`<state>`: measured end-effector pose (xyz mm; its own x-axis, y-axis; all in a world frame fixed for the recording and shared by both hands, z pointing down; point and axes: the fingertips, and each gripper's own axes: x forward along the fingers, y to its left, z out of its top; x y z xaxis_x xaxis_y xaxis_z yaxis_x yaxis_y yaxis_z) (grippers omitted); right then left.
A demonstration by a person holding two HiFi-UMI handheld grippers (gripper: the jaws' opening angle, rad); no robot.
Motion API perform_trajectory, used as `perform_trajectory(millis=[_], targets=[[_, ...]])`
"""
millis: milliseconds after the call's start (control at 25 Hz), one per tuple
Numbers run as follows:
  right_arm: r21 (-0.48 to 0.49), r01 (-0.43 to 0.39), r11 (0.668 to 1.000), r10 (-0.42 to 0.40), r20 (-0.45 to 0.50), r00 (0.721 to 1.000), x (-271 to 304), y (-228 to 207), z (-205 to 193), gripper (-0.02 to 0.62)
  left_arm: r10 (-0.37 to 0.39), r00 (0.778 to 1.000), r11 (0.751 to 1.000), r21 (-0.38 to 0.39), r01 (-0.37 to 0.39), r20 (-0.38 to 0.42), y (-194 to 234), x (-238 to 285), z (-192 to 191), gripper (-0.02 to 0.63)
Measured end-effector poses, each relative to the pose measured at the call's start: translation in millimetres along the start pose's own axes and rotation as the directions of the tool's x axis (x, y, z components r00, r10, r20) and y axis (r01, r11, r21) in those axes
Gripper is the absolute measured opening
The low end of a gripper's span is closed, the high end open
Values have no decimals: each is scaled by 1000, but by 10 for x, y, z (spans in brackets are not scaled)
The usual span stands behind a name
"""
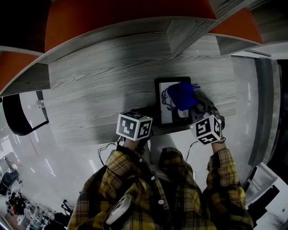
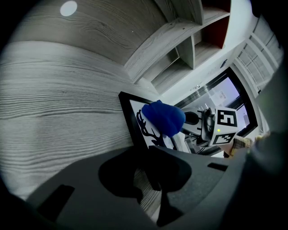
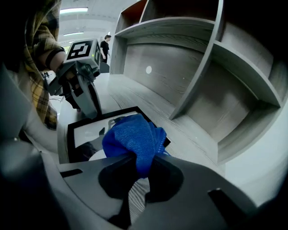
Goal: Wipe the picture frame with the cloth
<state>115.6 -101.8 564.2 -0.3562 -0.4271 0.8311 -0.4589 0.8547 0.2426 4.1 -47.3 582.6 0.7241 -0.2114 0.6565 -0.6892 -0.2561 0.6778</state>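
A black picture frame with a white print lies flat on the grey wood surface. My right gripper is shut on a bunched blue cloth, which rests on the far right part of the frame. In the right gripper view the cloth bulges out of the jaws over the frame. My left gripper is at the frame's near left corner, jaws closed on its black edge. The left gripper view shows the cloth over a deer silhouette.
Behind the frame rise grey shelf compartments with upright dividers and orange panels above. The surface's front edge runs just before the person's checked shirt. A person stands far off in the room.
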Motion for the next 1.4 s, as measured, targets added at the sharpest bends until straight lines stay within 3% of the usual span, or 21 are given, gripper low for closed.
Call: perform_trajectory(millis=[120, 240, 440, 640, 840, 1080, 1400], targets=[[48, 19, 999, -18, -39, 999, -40, -91, -199, 34, 0, 1000, 1000, 1, 0, 1, 3, 4, 2, 77], [73, 10, 997, -9, -16, 1000, -114, -54, -206, 34, -1, 1000, 1000, -1, 1, -1, 2, 0, -1, 77], [72, -39, 997, 31, 114, 993, -370, 178, 264, 34, -4, 1000, 1000, -2, 4, -3, 2, 4, -4, 77], [-3, -157, 988, 155, 186, 970, -541, 647, 725, 34, -3, 1000, 1000, -2, 3, -4, 7, -3, -5, 77], [-37, -257, 966, 259, 162, 952, -296, 1130, 797, 34, -6, 1000, 1000, -6, 6, -3, 3, -2, 1, 77], [-20, -273, 962, 273, 88, 958, -34, 1253, 506, 34, -5, 1000, 1000, 1, 5, -5, 14, 1, -2, 75], [-60, -238, 969, 241, 43, 970, -8, 1249, 426, 33, -2, 1000, 1000, 2, 2, 0, 11, 4, -2, 75]])
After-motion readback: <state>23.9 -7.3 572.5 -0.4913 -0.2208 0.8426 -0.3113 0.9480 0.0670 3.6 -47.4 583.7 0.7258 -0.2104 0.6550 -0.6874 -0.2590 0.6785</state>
